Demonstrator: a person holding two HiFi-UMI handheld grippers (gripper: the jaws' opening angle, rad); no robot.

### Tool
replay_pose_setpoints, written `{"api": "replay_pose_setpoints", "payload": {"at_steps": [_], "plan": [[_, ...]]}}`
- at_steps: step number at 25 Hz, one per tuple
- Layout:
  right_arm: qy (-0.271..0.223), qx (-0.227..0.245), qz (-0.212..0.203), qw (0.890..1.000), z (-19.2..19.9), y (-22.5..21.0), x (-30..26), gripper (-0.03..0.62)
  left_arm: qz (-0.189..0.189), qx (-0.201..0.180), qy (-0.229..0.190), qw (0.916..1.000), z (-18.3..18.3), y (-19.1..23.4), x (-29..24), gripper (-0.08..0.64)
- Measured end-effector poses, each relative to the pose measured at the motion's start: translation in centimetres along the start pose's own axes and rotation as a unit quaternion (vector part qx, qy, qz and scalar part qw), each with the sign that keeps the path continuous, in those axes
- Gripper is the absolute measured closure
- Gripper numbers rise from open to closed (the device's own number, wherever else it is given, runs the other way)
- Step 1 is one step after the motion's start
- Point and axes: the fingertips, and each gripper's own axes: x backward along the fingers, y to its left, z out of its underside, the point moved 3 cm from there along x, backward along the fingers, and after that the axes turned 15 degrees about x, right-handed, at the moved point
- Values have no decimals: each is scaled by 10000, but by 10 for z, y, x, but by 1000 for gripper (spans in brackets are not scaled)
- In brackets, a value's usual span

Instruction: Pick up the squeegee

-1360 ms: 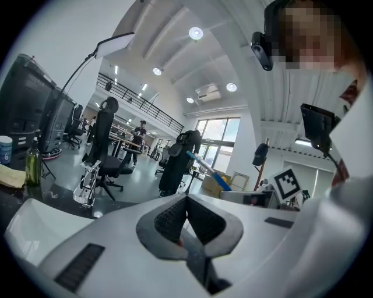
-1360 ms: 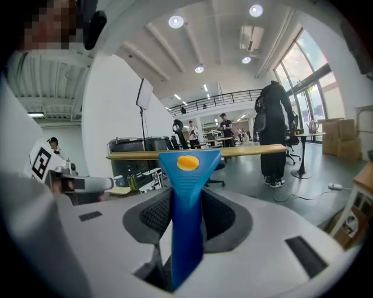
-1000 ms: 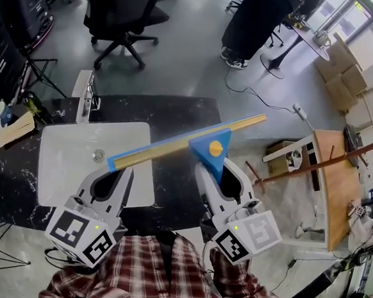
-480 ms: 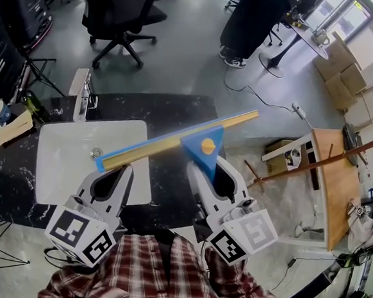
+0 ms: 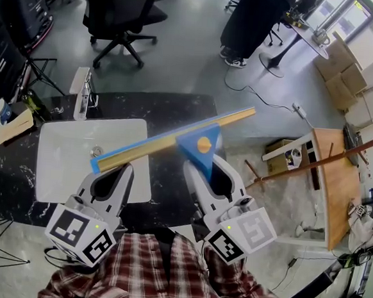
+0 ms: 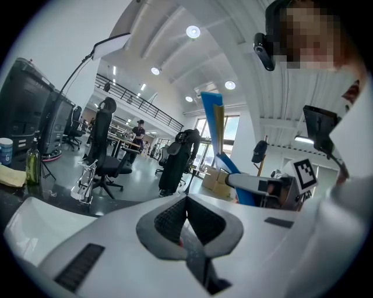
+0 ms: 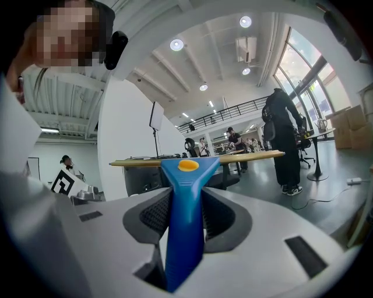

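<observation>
Squeegee point(image 5: 174, 138) in air above counter point(image 5: 183, 111), blade over sink point(image 5: 63, 161) right edge; right gripper point(image 5: 202, 166) clamps blue handle; left gripper point(image 5: 115, 177) jaws together, empty; likely light, stiff (long blade levers); grip handle neck.

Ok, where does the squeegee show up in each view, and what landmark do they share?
Head view: squeegee at centre, blade slanting up rightwards.
Left gripper view: upper right of centre, blade upright.
Right gripper view: dead centre, handle between the jaws.
Shared landmark: person in black.
</observation>
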Motion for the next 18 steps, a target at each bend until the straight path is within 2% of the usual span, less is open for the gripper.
{"api": "replay_pose_setpoints", "payload": {"at_steps": [18], "plan": [[15,-24,-104,9999,-2,6,-2,454,-36,30,-11,10000,-1,-1,4,551]]}}
